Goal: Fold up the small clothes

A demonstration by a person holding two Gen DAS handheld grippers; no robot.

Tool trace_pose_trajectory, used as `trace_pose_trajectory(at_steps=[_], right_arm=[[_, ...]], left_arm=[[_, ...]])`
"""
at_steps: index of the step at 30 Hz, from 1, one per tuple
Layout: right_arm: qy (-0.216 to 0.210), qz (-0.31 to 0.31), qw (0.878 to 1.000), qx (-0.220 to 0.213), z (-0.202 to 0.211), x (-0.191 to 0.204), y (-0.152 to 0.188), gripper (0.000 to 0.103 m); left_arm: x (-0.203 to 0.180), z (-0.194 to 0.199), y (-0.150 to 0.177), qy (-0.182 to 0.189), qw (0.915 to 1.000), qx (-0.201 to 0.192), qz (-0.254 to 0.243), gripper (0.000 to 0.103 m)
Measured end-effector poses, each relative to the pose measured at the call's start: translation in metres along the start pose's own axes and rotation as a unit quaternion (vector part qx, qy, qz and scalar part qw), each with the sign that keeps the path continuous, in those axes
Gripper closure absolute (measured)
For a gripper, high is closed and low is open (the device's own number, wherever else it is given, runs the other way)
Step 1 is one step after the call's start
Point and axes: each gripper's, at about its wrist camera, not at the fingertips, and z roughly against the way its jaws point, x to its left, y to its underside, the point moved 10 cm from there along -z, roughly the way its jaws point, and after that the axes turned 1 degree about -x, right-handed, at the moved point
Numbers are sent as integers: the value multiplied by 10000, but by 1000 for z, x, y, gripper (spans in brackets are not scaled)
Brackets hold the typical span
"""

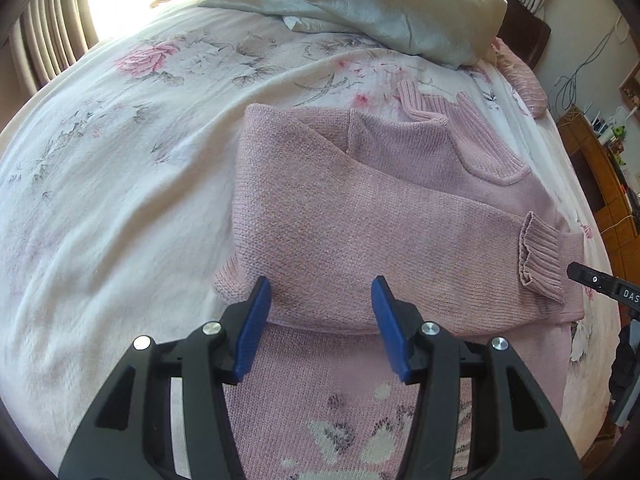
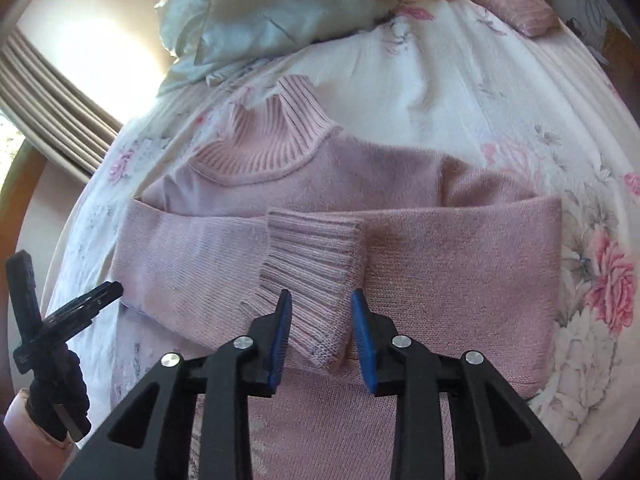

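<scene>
A pink knitted sweater [image 1: 360, 216] lies flat on a bed covered with a white floral bedspread [image 1: 120, 168], its ribbed collar [image 1: 448, 120] towards the satin pillows [image 1: 380, 4] at the head of the bed and both sleeves folded across the chest. The left gripper [image 1: 322, 312] hovers just above the sweater's midsection, below the folded sleeve; its blue pads [image 1: 256, 328] stand wide apart with nothing between them. The right gripper [image 2: 320, 320] sits over the ribbed cuff [image 2: 316, 276] of the sleeve that lies across the sweater's chest; its fingers are parted on either side of the cuff's lower corner, not pinching the knit, though whether a pad touches it cannot be told. The left wrist view alone shows a white and grey knitted pattern [image 1: 340, 432] on the sweater's lower front, a curtain beside the bright window beyond the sweater's far side, and a wooden cabinet [image 1: 600, 168] past the bed's edge on the collar's right; the tip of the other gripper pokes in at that view's right edge, beside the cuff. The right wrist view alone shows the collar standing partly upright, a large pink rose printed on the bedspread just right of the sweater, and the left gripper's black frame [image 2: 52, 320] seen from the side, left of the sweater's folded sleeve
</scene>
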Motion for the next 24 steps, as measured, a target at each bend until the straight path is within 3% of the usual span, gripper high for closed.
trace_pose_trajectory(at_steps=[5,9,11,12,14,16,22,24], right_arm=[[270,998,9941,318,-25,47,3,56],[770,1287,9863,689,-59,48,16,55],[960,1323,9835,776,-72,41,17,62],[988,1280,9838,777,-74,38,17,67],[937,1132,9864,731,-70,31,14,89],[679,813,9927,578,-57,24,9,94],[70,-326,9994,-49,0,-23,1,94],[-47,-609,9981,-32,10,-42,10,85]], left_arm=[[-19,-12,-2,31,9999,142,-89,50],[-24,-29,3,-20,9994,338,-84,50],[-23,-37,5,-89,9991,418,-81,50],[-23,-41,6,-117,9988,460,-90,50],[-21,-47,8,-149,9985,521,-116,49],[-20,-49,8,-145,9983,540,-133,48],[-19,-50,8,-121,9985,522,-140,48],[-20,-48,8,-141,9984,518,-159,48]])
